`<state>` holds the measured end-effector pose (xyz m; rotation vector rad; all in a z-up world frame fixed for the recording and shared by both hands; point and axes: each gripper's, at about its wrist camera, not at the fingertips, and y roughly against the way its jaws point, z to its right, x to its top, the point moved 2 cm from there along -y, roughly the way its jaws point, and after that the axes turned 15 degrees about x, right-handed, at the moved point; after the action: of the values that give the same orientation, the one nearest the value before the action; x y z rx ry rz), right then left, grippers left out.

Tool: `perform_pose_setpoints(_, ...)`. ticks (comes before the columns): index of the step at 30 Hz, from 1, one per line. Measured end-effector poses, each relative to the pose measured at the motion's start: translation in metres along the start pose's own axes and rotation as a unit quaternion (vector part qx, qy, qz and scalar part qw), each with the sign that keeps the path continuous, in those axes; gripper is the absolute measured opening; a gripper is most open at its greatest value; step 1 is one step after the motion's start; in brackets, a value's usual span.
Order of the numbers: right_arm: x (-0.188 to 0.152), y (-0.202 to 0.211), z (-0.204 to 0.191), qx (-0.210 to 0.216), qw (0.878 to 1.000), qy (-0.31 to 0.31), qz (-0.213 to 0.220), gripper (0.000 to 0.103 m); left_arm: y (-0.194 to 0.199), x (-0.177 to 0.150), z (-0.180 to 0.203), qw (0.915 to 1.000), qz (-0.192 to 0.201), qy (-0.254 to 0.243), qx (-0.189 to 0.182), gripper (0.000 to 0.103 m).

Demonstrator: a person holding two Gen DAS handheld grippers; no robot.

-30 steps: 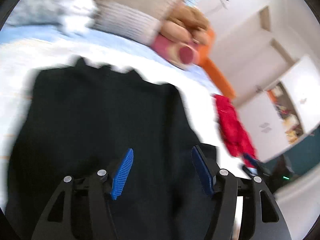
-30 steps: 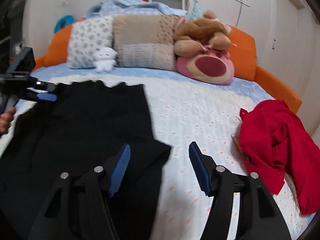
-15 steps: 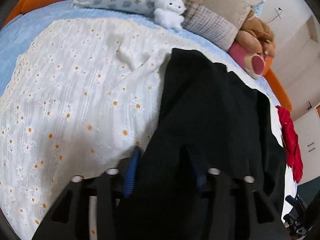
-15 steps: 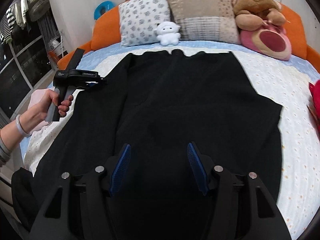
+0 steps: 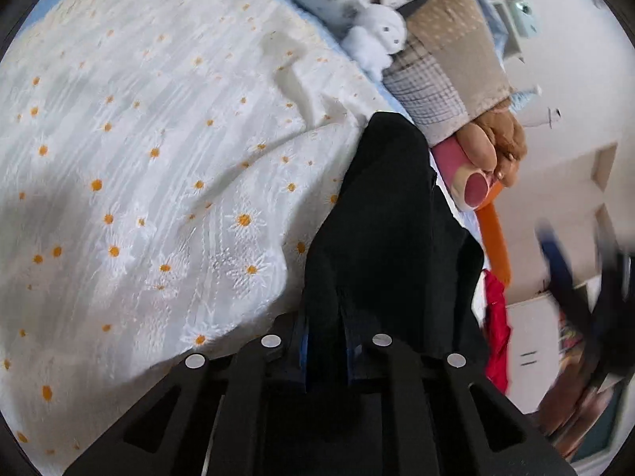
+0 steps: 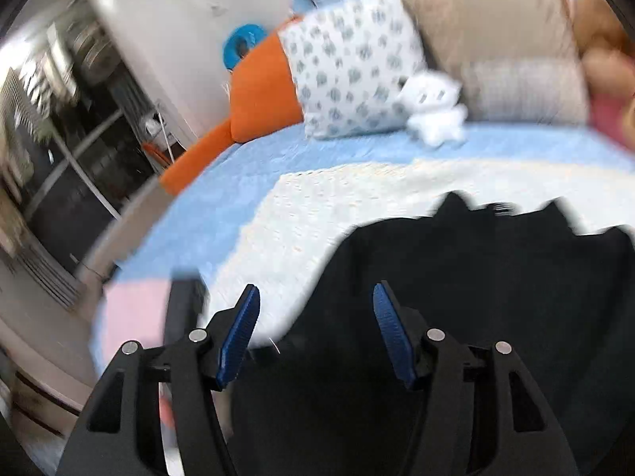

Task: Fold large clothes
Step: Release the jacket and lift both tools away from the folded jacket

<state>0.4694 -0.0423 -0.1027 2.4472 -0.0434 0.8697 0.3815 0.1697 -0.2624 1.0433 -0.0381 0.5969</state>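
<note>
Left gripper [image 5: 325,351] pinched an edge of the black garment [image 5: 381,246], which lay on the daisy bedspread [image 5: 139,166]; right gripper [image 6: 315,333] hovered wide above it, empty. A thin pinch might slip, spoiling the fold.

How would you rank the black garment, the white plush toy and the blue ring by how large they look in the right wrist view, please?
1. black garment, by far the largest, though it lies nearest the camera.
2. white plush toy.
3. blue ring, only slightly smaller than the toy; it sits farther back and the picture is blurred, so their order is unsure.
</note>
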Motion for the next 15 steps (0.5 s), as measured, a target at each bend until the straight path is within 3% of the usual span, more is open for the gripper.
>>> perform_pose_setpoints(2, 0.017, -0.033, 0.010, -0.007, 1.000, -0.020, -0.012, 0.060, 0.001, -0.003, 0.011, 0.9988, 0.020, -0.038, 0.022, 0.020)
perform_pose_setpoints(7, 0.035, -0.110, 0.040, -0.119, 0.990, -0.029, -0.070, 0.060, 0.001, -0.004, 0.007, 0.9985, 0.026, -0.048, 0.007, 0.022)
perform_pose_setpoints(9, 0.036, -0.132, 0.051, -0.149, 0.984, -0.020, -0.097, 0.040, 0.002, -0.005, 0.003, 0.9985, 0.026, -0.049, -0.001, 0.022)
perform_pose_setpoints(10, 0.036, -0.140, 0.056, -0.162, 0.981, -0.018, -0.109, 0.012, 0.002, -0.005, 0.002, 0.9986, 0.024, -0.047, -0.007, 0.023)
perform_pose_setpoints(15, 0.035, -0.151, 0.072, -0.145, 0.985, -0.047, -0.087, 0.008, 0.014, -0.002, -0.004, 0.9983, 0.038, -0.040, -0.016, 0.024)
